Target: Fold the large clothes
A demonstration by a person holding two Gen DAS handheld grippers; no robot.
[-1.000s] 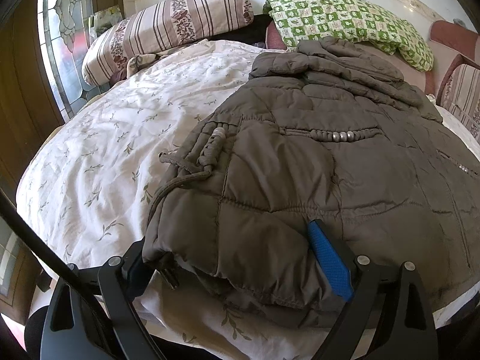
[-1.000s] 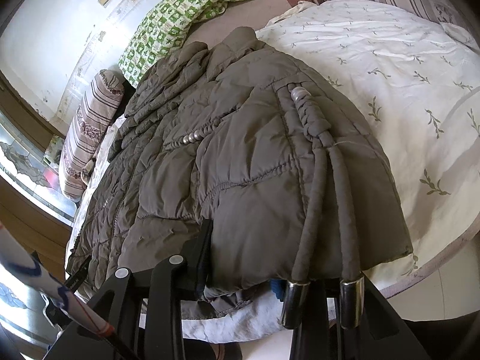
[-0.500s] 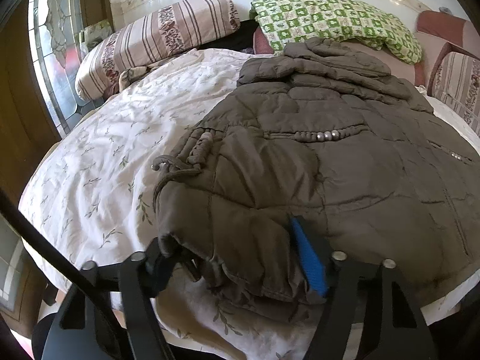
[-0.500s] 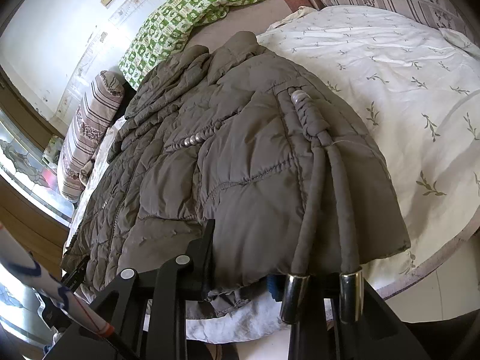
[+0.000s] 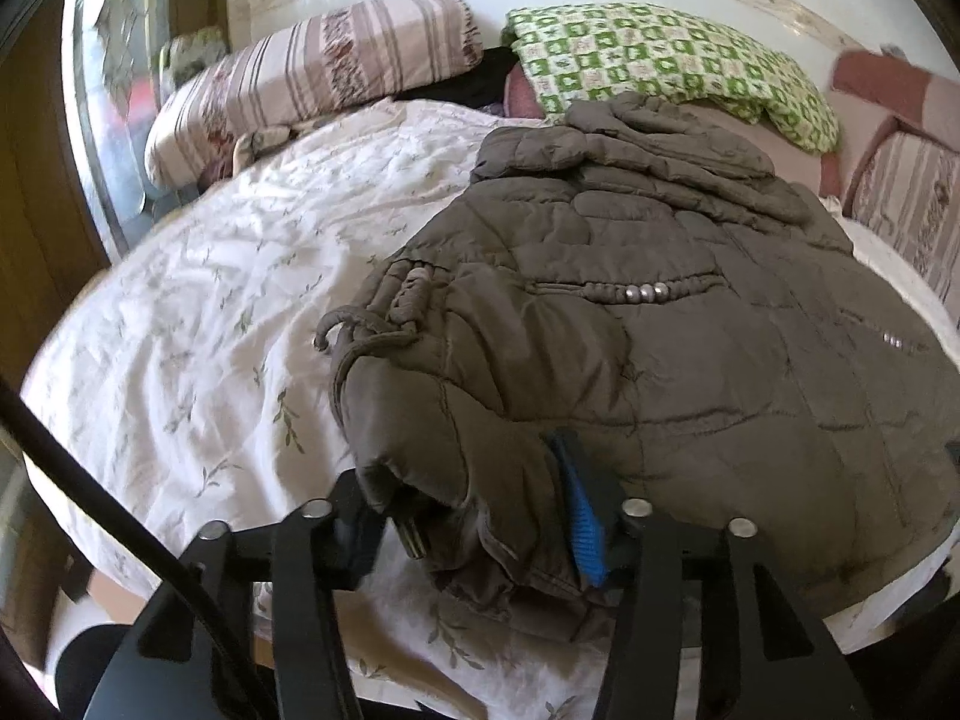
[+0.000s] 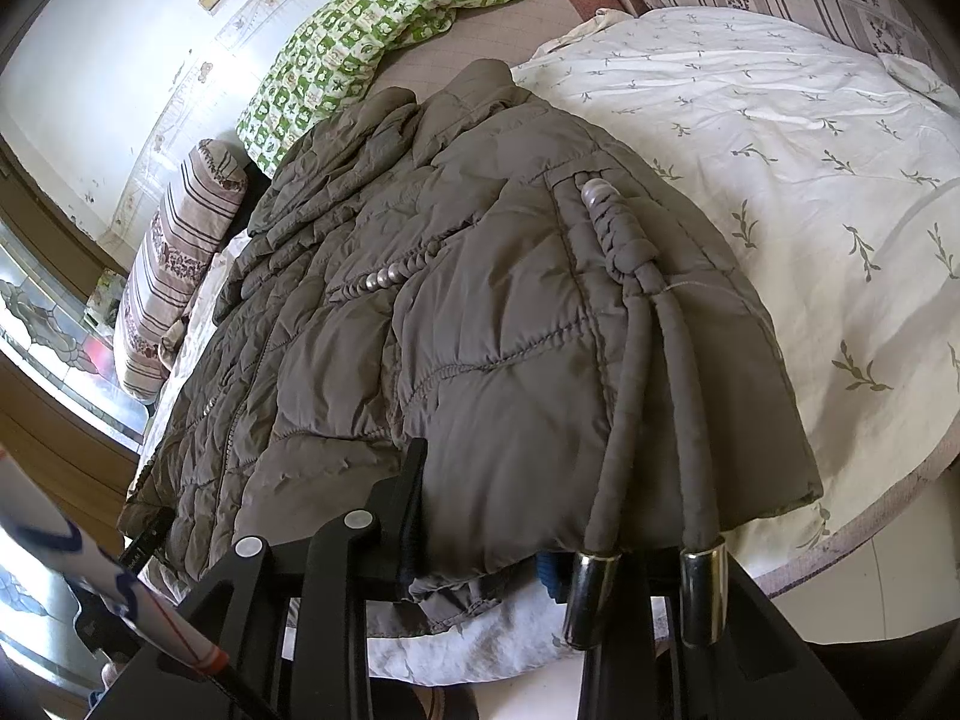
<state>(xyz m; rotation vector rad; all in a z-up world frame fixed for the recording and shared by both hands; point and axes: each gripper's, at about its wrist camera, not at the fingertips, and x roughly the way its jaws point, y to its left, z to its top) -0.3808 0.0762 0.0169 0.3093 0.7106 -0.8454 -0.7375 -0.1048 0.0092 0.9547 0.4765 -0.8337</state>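
A large brown quilted jacket (image 5: 660, 360) lies on a bed with a white leaf-print quilt (image 5: 198, 330); it also shows in the right wrist view (image 6: 480, 324). My left gripper (image 5: 474, 516) is shut on the jacket's bunched hem at its near left corner; a blue pad (image 5: 585, 528) presses into the fabric. My right gripper (image 6: 480, 534) is shut on the hem at the other near corner, its right finger hidden under the cloth. Two drawstring cords with metal tips (image 6: 591, 594) hang over the right gripper.
A striped bolster pillow (image 5: 312, 72) and a green checked pillow (image 5: 672, 72) lie at the head of the bed. A stained-glass window (image 5: 114, 120) is at the left. The bed's near edge (image 6: 870, 540) runs just in front of both grippers.
The left gripper has lifted and pushed the hem forward, so the jacket's near left corner bunches and starts to roll over. The right gripper has moved forward only slightly.
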